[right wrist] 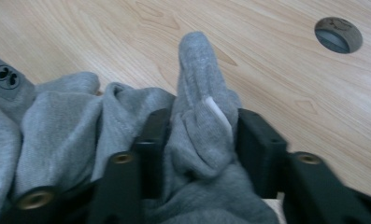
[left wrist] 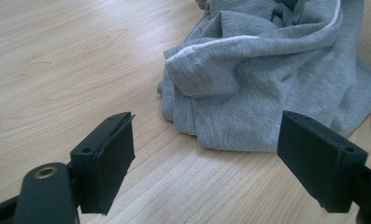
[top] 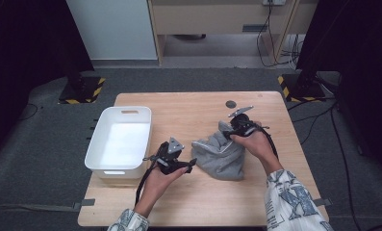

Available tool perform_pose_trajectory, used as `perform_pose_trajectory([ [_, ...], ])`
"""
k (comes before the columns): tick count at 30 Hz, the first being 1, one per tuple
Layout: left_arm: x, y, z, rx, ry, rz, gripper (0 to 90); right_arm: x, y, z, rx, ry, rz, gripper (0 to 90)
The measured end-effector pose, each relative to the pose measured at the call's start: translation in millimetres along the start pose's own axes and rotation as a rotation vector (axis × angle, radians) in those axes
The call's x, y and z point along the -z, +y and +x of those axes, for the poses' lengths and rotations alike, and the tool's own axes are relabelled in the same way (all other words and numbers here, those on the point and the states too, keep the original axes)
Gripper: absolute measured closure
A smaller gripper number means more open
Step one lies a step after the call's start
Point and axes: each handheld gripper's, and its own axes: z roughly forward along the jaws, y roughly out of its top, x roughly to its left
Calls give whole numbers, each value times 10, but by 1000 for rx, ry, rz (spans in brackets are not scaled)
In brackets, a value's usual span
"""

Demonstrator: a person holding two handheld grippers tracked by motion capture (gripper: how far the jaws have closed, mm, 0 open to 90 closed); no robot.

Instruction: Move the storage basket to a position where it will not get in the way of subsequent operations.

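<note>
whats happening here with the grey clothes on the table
A person at a wooden table works on a crumpled grey garment with a pair of tongs in each hand. The right tongs pinch a fold at the garment's far edge, with the cloth bunched between the jaws. The left tongs stand open just short of the garment's near corner, touching nothing. A white bin sits on the table's left side, with nothing visible inside.

Left tool [top: 191,166] held low with jaws spread wide; right tool [top: 229,132] angled down, jaws pinched together
</note>
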Motion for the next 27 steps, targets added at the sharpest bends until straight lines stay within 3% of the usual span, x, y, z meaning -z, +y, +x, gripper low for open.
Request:
perform_pose_trajectory([
  [3, -1, 2, 3, 0, 1, -1, 181, 3, 10, 17, 4, 20, -5, 719],
  [7, 7, 3, 17, 1, 5, -3, 181, 7, 32, 79, 16, 17, -15, 783],
  [18, 17, 39, 33, 1, 16, -17, 184, 100, 138, 229, 27, 25, -92, 796],
  [27, 12, 85, 24, -1, 18, -23, 185, 163, 132, 242, 21, 38, -124, 793],
])
